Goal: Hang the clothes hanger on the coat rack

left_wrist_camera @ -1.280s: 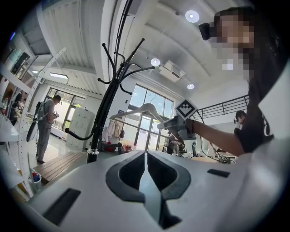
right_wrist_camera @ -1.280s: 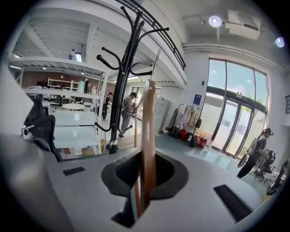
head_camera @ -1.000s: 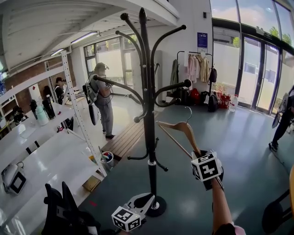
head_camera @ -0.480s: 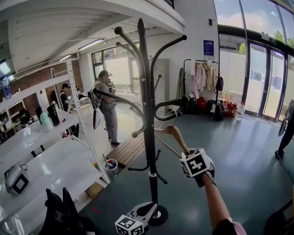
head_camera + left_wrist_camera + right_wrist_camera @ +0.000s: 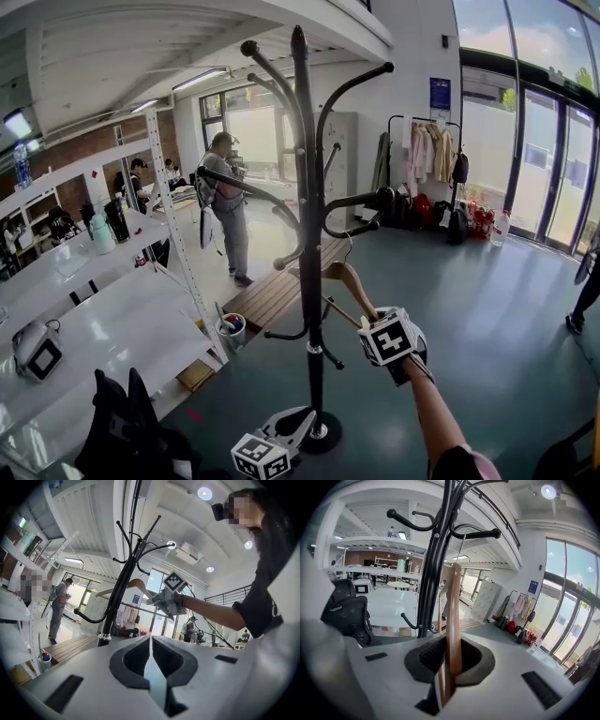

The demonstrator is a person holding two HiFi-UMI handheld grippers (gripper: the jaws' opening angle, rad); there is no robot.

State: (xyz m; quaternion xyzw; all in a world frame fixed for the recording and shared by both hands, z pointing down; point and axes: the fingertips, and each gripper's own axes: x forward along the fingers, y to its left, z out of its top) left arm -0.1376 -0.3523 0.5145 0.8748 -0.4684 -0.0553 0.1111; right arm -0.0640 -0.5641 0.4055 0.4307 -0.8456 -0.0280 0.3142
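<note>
The black coat rack (image 5: 307,234) stands at the middle of the head view, its curved arms spreading from the top. My right gripper (image 5: 377,319) is shut on one arm of the wooden clothes hanger (image 5: 348,279), just right of the pole. The hanger's wire hook (image 5: 348,246) sits close under a lower rack arm (image 5: 356,225); I cannot tell whether they touch. In the right gripper view the hanger (image 5: 453,616) stands on edge between the jaws, with the rack (image 5: 436,564) right behind it. My left gripper (image 5: 300,424) hangs low by the rack's base, shut and empty (image 5: 151,638).
White shelving and tables (image 5: 112,328) run along the left, with a black chair (image 5: 131,431) at the bottom left. A small bucket (image 5: 230,328) and a wooden strip (image 5: 272,291) lie behind the rack. People (image 5: 230,202) stand further back. A clothes rail (image 5: 422,150) stands by the glass wall.
My right gripper has carried the hanger left and slightly down, closer to the rack's pole; its hook now sits under a lower arm. The left gripper has hardly moved.
</note>
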